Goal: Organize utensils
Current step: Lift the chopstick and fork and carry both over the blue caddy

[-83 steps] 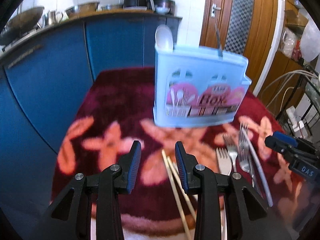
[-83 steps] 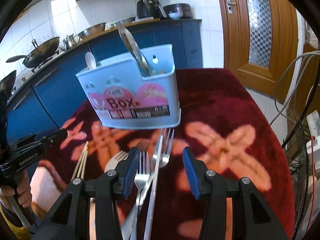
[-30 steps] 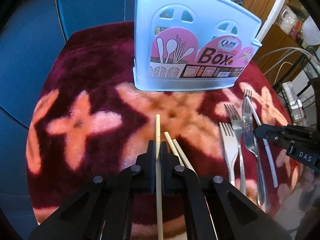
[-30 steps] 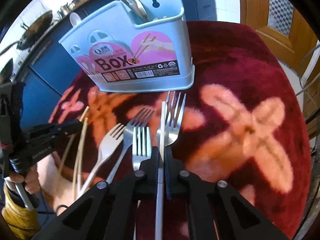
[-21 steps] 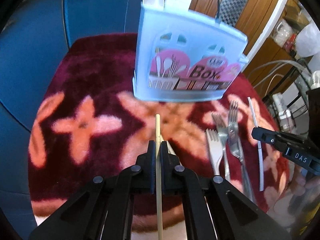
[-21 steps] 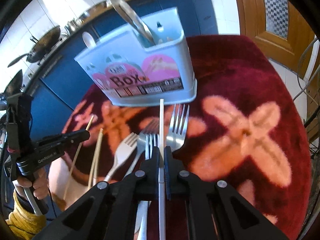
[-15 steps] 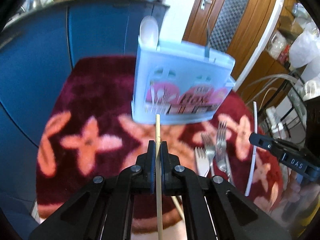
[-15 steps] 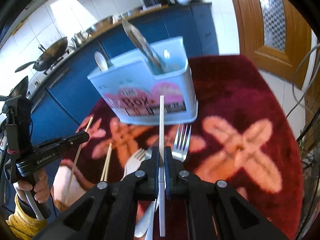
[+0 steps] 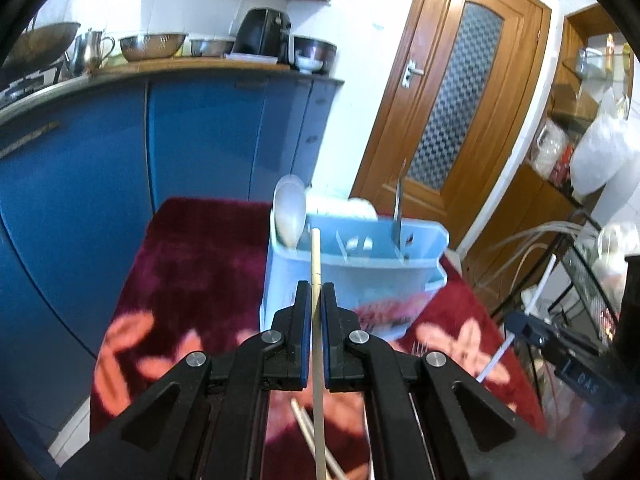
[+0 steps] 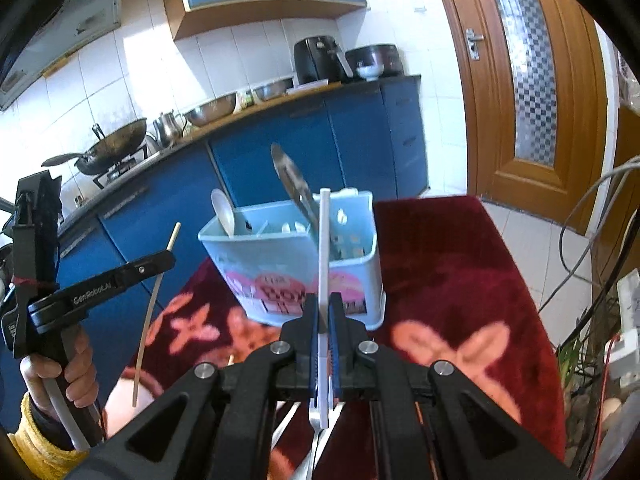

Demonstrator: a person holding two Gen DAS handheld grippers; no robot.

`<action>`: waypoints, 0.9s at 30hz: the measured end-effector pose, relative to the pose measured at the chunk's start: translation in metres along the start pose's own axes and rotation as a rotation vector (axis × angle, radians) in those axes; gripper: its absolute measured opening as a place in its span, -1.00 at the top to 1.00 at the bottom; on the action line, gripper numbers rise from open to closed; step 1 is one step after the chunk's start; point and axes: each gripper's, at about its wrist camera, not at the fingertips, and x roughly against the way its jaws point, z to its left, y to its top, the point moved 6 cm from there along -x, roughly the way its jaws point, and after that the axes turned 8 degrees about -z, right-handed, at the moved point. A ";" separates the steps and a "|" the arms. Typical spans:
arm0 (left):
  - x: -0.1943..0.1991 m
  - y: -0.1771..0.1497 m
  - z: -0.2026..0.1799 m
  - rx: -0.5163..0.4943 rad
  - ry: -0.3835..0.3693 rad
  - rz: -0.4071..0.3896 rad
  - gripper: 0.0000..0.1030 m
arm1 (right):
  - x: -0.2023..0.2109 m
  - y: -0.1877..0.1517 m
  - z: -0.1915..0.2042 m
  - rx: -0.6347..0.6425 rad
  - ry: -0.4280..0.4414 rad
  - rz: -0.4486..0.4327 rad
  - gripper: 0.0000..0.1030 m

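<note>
I hold a chopstick [image 9: 316, 280] clamped in my left gripper [image 9: 316, 312] and a white-handled utensil [image 10: 323, 264] in my right gripper [image 10: 323, 320], both raised lengthwise above the red surface [image 10: 440, 264], so each can drop upright into the blue caddy [image 10: 280, 264].

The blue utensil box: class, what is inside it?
Inside the blue utensil box stand a white spoon and a metal utensil, in separate compartments. Its walls hide their lower ends and the box floor.

left wrist: raised, faces caddy [image 9: 352, 264] (close) | right wrist: raised, rightward, same caddy | shared: caddy, blue cabinets [image 10: 360, 140], door [image 9: 452, 96]
</note>
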 end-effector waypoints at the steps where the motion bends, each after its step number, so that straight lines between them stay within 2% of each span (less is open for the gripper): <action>1: -0.001 0.006 -0.002 0.002 0.000 -0.013 0.95 | 0.000 0.006 0.000 -0.002 0.000 -0.011 0.88; 13: -0.014 0.082 -0.018 -0.011 0.013 -0.221 0.95 | -0.004 0.055 -0.003 0.006 -0.005 -0.093 0.88; 21: -0.028 0.134 -0.009 0.031 0.039 -0.362 0.95 | -0.013 0.087 -0.003 0.024 -0.011 -0.142 0.88; 27: -0.046 0.147 0.001 0.042 0.064 -0.440 0.95 | -0.032 0.103 -0.007 0.032 -0.019 -0.166 0.88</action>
